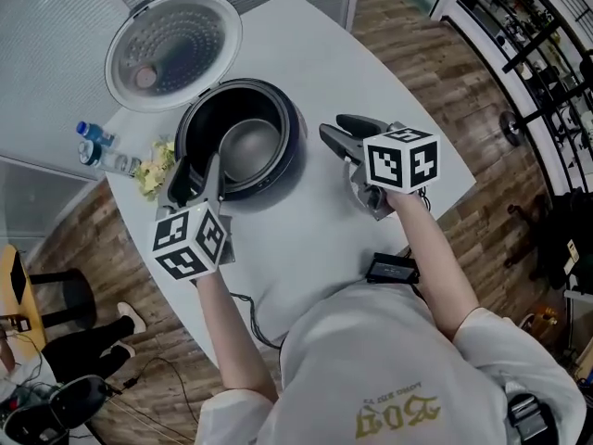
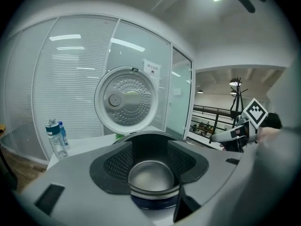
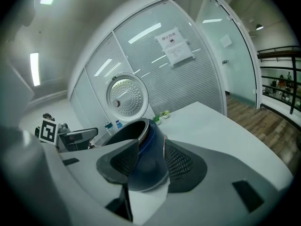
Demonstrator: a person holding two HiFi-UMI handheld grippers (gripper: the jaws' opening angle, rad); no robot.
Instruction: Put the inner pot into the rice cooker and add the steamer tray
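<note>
White table [image 1: 306, 63], wood floor [image 1: 408, 26], glass wall [image 2: 80, 69].
Left gripper [image 1: 196, 176] and right gripper [image 1: 338, 126], jaws apart and empty, flank the rice cooker [image 1: 292, 128].

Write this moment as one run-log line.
lid: open | inner pot: inside rice cooker | left gripper: open, empty | right gripper: open, empty

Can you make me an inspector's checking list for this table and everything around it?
Surface: white table.
Job's things: rice cooker with lid up; inner pot inside it; steamer tray not seen.
Clutter: two water bottles, a yellow-green thing, a black box.
Grippers: left tool open at the cooker's front; right tool open, empty, apart from the cooker.
Cables: thin cable by the table's near edge.
Surroundings: wood floor, glass wall with blinds.
</note>
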